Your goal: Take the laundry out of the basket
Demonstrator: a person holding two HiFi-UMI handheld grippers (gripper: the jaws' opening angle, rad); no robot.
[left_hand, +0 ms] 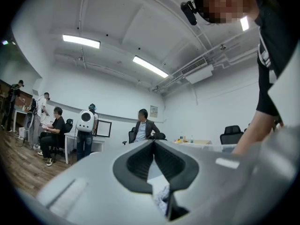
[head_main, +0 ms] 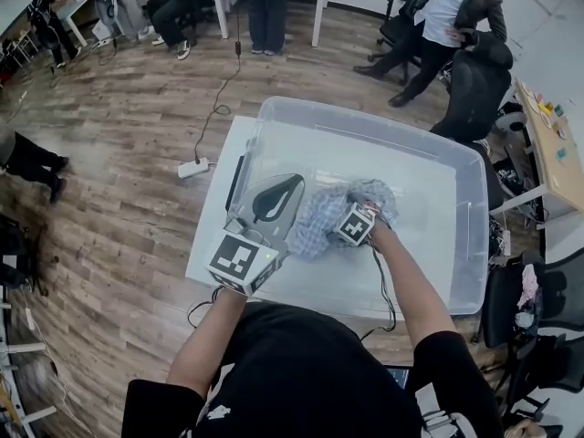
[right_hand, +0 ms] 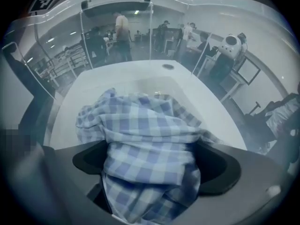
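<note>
Closest to the lens, the right hand-held gripper (right_hand: 153, 165) is seen with its jaws spread wide. A bunched blue-and-white checked cloth (right_hand: 140, 130) is heaped between and over them, but it is not pinched by the pads. In the head view this gripper is pointed steeply down into the cloth at the middle of the frame. The left hand-held gripper (head_main: 294, 182) is held level just left of the cloth. Its jaws are brought together at the tips, and nothing is clamped between them. The cloth is contained in a clear plastic basket (head_main: 476, 235), on its floor towards the lower left. The basket is carried on a white worktop (head_main: 212, 245), which is set on a wooden floor (head_main: 119, 153). A white power strip (head_main: 192, 168) is laid on that floor at left. Several people (head_main: 438, 26) are seen along the upper edge.
</note>
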